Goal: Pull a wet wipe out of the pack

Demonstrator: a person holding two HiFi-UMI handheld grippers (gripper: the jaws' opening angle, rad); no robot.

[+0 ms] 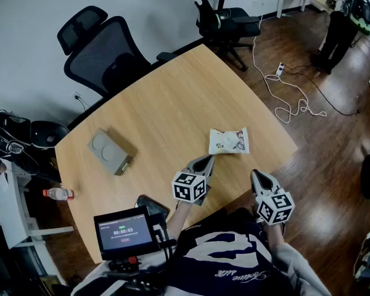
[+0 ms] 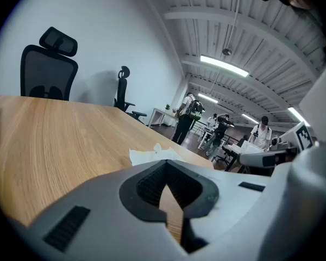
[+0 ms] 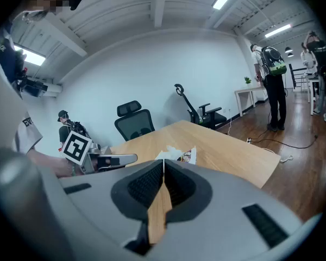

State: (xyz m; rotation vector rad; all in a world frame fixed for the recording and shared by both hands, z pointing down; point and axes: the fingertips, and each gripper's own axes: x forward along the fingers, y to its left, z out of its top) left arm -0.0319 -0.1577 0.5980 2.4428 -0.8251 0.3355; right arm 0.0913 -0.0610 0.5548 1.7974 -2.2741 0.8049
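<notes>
Left gripper [image 1: 206, 161]: jaws are meeting tip to tip, gripping nothing, and hovering just beside the near side of the wet wipe pack [image 1: 229, 141]. Right gripper [image 1: 258, 175]: jaws are likewise pressing together, empty, and hanging at the near edge of the table [image 1: 166, 103], apart from the pack. The pack is lying flat near the table's right-hand edge, with bare wood stretching beyond it. Its print is showing too small to read.
</notes>
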